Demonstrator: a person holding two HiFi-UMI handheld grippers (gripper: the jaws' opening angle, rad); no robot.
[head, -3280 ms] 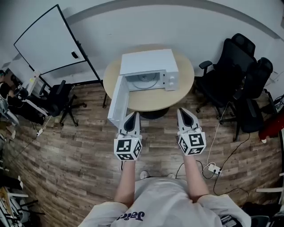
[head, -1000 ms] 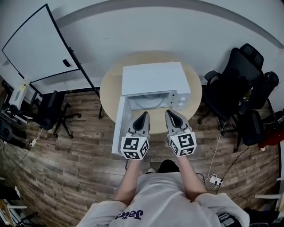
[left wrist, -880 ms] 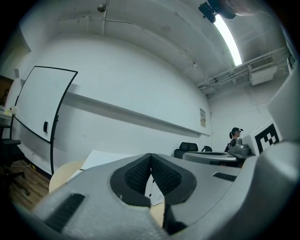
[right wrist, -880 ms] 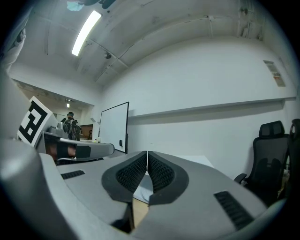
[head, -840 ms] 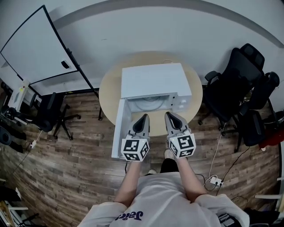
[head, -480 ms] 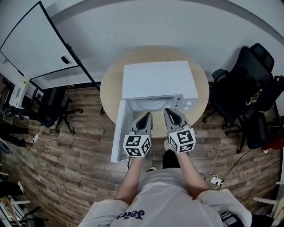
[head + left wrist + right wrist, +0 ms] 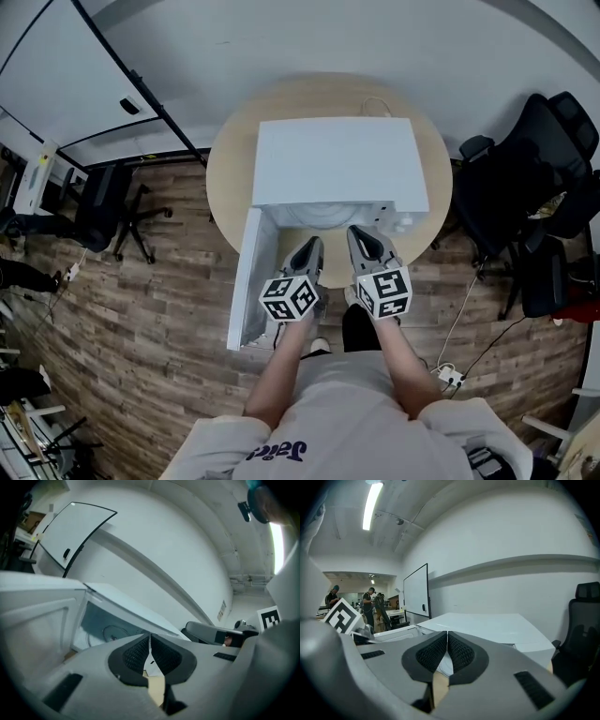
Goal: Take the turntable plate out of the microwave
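Hovering at microwave (image 7: 333, 159) mouth: L gripper (image 7: 307, 248), R gripper (image 7: 367, 236), fingers (image 7: 133, 654) together, empty; door (image 7: 246, 281) wide left.

round table (image 7: 225, 178) | whiteboard (image 7: 56, 66) left, by wall | black office chairs (image 7: 525, 178) right | wood floor (image 7: 141, 309)

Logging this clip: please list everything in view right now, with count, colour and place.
microwave: one, white, on the table, door swung open to the left
turntable plate: one, pale, inside the microwave
table: one, round, light wood, centre
whiteboard: one, white with black frame, upper left
office chairs: at least three, black, two right, one left
power strip: one, white, floor at lower right
left claw: one, grey, shut, empty, in front of the open microwave
right claw: one, grey, shut, empty, beside the left claw
forearms: two, behind the claws
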